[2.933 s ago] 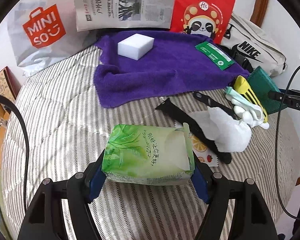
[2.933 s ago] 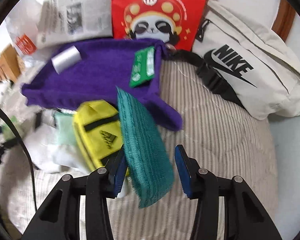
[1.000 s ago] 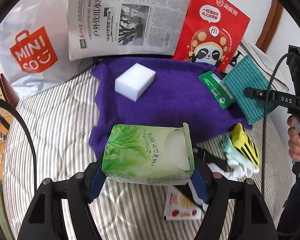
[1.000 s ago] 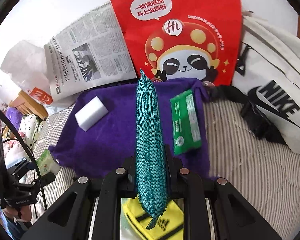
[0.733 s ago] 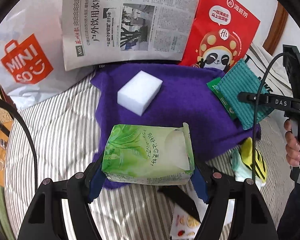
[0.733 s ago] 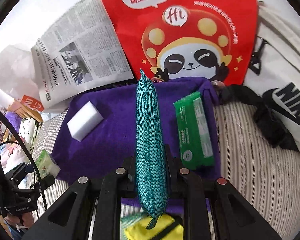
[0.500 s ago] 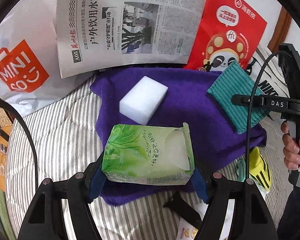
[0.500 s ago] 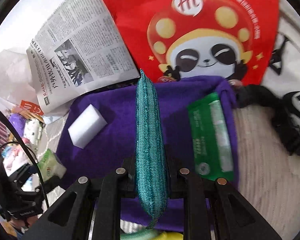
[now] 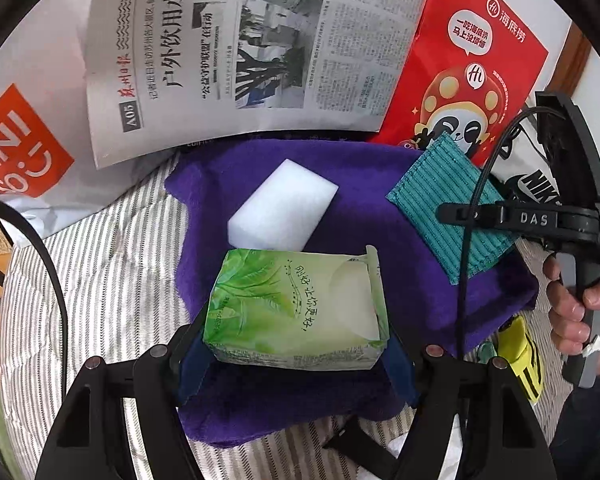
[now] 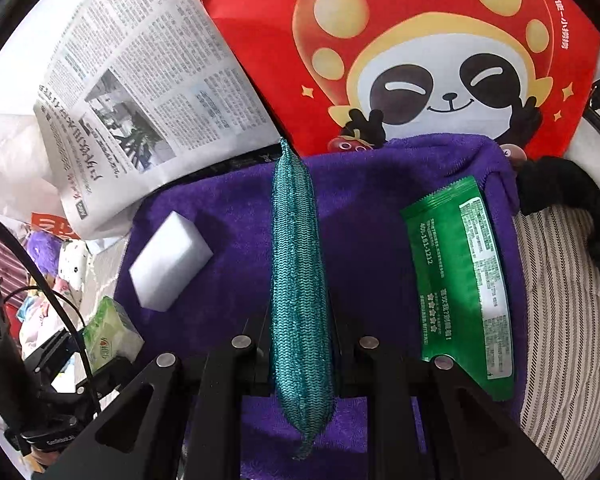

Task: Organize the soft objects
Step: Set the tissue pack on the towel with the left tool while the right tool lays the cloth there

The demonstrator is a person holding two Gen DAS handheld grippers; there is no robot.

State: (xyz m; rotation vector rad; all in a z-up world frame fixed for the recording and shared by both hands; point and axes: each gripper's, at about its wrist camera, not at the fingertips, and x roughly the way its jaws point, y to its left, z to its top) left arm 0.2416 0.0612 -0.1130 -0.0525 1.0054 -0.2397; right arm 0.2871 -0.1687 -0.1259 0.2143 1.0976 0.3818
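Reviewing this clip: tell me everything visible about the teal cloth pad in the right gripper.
The teal cloth pad is a flat rectangular piece of ribbed knit-looking fabric with a stitched edge. The right gripper is shut on it, pinching it edge-on so that it stands upright between the fingers in the right wrist view. In the left wrist view its broad face shows, tilted. It hangs above the purple towel, between the white sponge and the green packet, touching nothing but the gripper.
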